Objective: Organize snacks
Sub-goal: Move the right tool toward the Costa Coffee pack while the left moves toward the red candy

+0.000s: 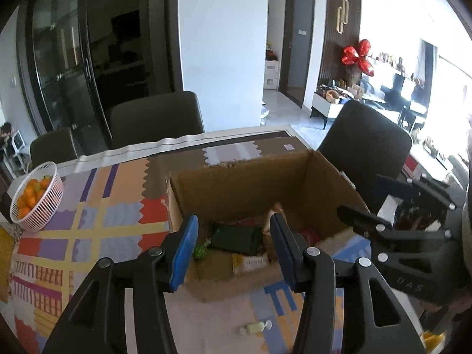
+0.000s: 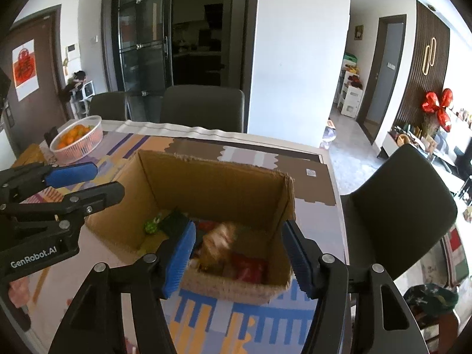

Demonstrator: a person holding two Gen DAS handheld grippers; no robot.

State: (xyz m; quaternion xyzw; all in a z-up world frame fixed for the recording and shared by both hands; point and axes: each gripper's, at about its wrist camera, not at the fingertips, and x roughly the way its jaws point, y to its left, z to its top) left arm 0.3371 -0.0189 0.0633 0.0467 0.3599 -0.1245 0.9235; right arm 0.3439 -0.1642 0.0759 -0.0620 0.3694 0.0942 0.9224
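- The left gripper [image 1: 233, 247] hangs over the near edge of the cardboard box [image 1: 236, 185] in the lower middle of its own view; its blue pads [image 1: 184, 253] stand apart with nothing pinched between them.
- The right gripper [image 2: 239, 256] sits lower centre of its view, jaws likewise spread and empty, above the box's near right corner.
- The box stands open on a patterned tablecloth [image 1: 88, 221]. Inside lie a dark green packet [image 1: 236, 237], a green wrapped sweet [image 1: 202, 250], a red packet [image 2: 247, 267] and a blurred tan packet [image 2: 219, 243].
- One pale wrapped candy [image 1: 255, 327] lies on the cloth outside the box, bottom centre of the left view.
- A white basket of oranges [image 1: 38, 197] sits at the left edge, well apart from the box.
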